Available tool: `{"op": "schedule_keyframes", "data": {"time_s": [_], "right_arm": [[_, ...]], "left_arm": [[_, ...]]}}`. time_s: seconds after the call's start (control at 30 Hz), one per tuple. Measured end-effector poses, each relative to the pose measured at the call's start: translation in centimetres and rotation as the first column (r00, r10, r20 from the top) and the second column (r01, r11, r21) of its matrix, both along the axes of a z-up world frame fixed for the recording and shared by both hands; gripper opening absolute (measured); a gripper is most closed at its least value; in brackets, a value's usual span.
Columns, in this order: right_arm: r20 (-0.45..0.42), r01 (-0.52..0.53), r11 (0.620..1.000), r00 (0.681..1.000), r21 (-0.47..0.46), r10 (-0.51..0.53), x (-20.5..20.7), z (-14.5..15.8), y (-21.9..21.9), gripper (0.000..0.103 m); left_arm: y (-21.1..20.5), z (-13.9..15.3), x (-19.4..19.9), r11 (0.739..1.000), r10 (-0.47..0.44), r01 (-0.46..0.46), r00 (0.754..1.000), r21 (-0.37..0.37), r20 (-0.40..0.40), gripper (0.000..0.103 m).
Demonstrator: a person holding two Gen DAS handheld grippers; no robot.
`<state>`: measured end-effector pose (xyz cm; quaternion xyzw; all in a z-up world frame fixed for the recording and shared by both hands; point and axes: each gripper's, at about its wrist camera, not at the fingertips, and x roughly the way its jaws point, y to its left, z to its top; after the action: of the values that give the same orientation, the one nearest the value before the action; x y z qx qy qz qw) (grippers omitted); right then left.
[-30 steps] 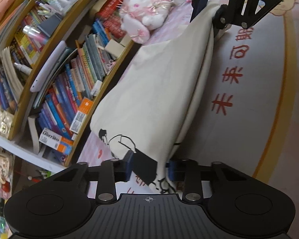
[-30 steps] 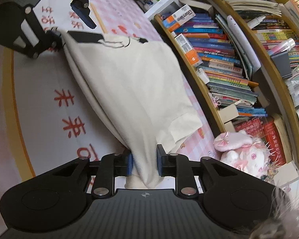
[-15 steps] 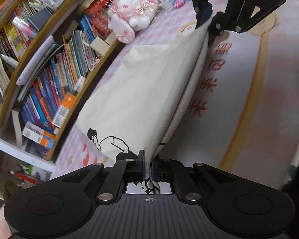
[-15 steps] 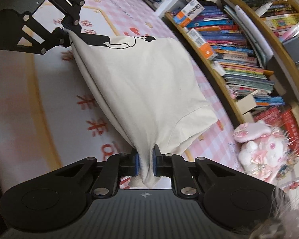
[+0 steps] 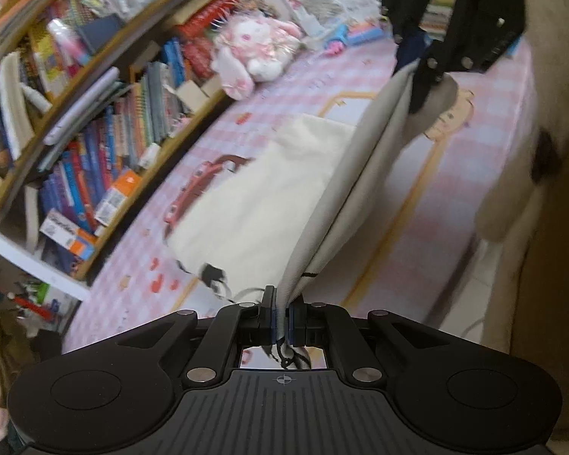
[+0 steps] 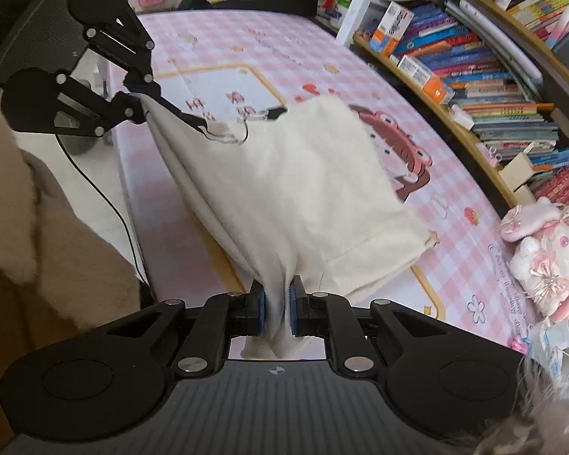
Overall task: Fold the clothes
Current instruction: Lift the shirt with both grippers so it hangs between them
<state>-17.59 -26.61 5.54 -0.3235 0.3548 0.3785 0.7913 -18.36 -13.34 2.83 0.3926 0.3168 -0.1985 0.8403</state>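
A cream garment point(image 6: 296, 193) with a black line print hangs stretched between both grippers above the pink checked mat point(image 6: 269, 49). My left gripper point(image 5: 282, 322) is shut on its printed edge; the cloth point(image 5: 269, 204) runs from it up to the other gripper point(image 5: 421, 76). My right gripper point(image 6: 277, 313) is shut on a bunched end of the cloth. In the right wrist view the left gripper point(image 6: 140, 98) holds the far corner, at upper left. The lower part of the garment drapes down to the mat.
A bookshelf point(image 5: 95, 132) full of books runs along the far side of the mat, also in the right wrist view point(image 6: 493, 76). A pink plush toy point(image 6: 546, 254) lies by the shelf. A black cable point(image 6: 95, 193) trails beside the mat's left edge.
Both grippers have lifted and pulled the garment back across the mat toward its near edge. The cloth is now taut between them, and the views have tilted up.
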Motion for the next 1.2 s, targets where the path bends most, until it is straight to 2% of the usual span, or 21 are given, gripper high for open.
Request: {"op": "schedule_keyframes", "data": {"time_s": [0.13,0.33,0.5,0.8,1.2], "right_arm": [[0.078,0.011,1.0,0.997,0.024,-0.013,-0.2,2.2,-0.2,0.01],[0.21,0.063,0.996,0.975,0.065,-0.076,1.2,5.4,-0.8,0.01],[0.264,0.093,0.992,0.958,0.086,-0.113,3.3,6.7,-0.9,0.009],[0.275,0.119,0.99,0.952,0.079,-0.136,9.1,6.9,-0.1,0.01],[0.196,0.157,0.987,0.967,0.032,-0.16,15.0,4.1,0.3,0.01]], "left_arm": [[-0.2,1.9,1.0,0.999,0.028,-0.026,0.997,-0.021,0.069,0.005],[-0.5,4.6,4.1,0.99,0.106,-0.089,0.983,-0.112,0.148,0.005],[-1.0,4.9,7.0,0.986,0.146,-0.125,0.969,-0.11,0.199,0.006],[-0.5,3.9,12.0,0.987,0.144,-0.129,0.975,-0.1,0.169,0.008],[0.1,0.5,17.6,0.991,0.112,-0.107,0.991,-0.078,0.077,0.013]]}}
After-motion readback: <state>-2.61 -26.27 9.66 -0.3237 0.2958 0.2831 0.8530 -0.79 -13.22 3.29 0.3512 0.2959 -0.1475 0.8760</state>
